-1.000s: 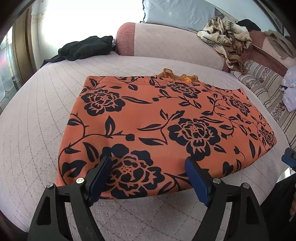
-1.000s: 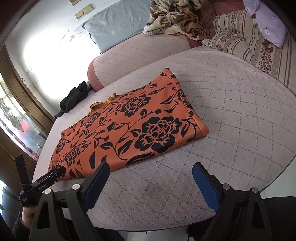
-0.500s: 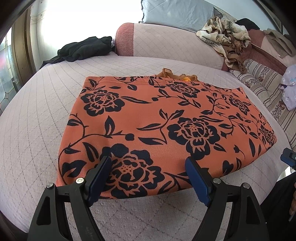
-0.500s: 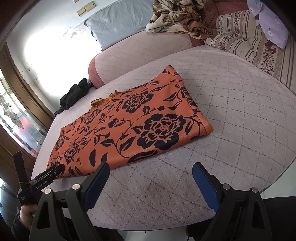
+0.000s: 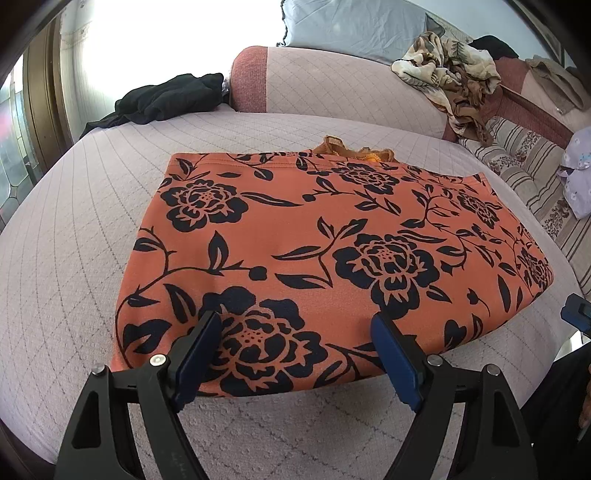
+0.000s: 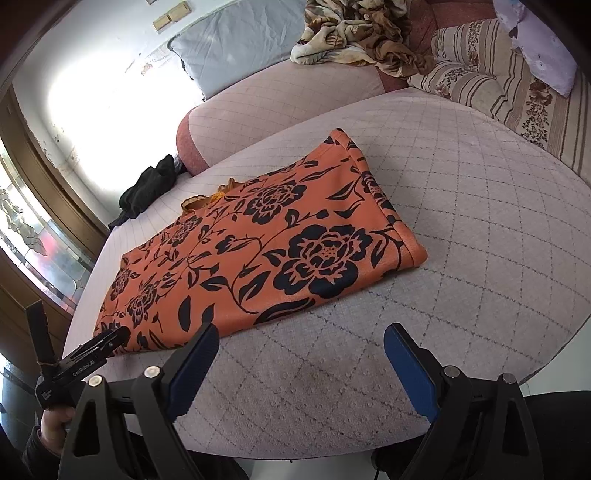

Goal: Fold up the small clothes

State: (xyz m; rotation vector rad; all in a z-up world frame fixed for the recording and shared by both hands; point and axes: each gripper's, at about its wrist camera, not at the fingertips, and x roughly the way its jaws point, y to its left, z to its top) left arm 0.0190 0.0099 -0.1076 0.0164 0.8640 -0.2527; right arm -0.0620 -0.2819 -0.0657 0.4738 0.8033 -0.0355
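While I look through both wrist cameras, I see the orange garment [image 5: 332, 258] with a black flower print lying flat on the round bed [image 5: 74, 258], close to the near edge of it. It looks folded already at least once, because a hemmed edge runs along its right side in the right wrist view [image 6: 388, 206], and a small piece of lighter orange cloth [image 5: 351, 149] comes out from under its far edge.

My left gripper [image 5: 295, 354] is released, with the jaws standing wide. The blue pads [image 5: 391, 362] hang over the near edge of the garment, toward its left corner, but I cannot tell if they touch the cloth. Nothing is pinched between them.

My right gripper [image 6: 299, 365] is released too, with wide jaws. It hangs over the bare quilted cover at the near edge of the bed, just beside the near right corner of the garment and apart from it.

At the far left edge of the bed lies a black piece of clothing [image 5: 166, 98]. Behind the bed, on the padded headboard [image 5: 332, 85], I see a grey pillow [image 5: 351, 26] and a crumpled beige patterned cloth [image 5: 450, 74]. A striped cushion [image 6: 498, 85] lies at the far right edge.
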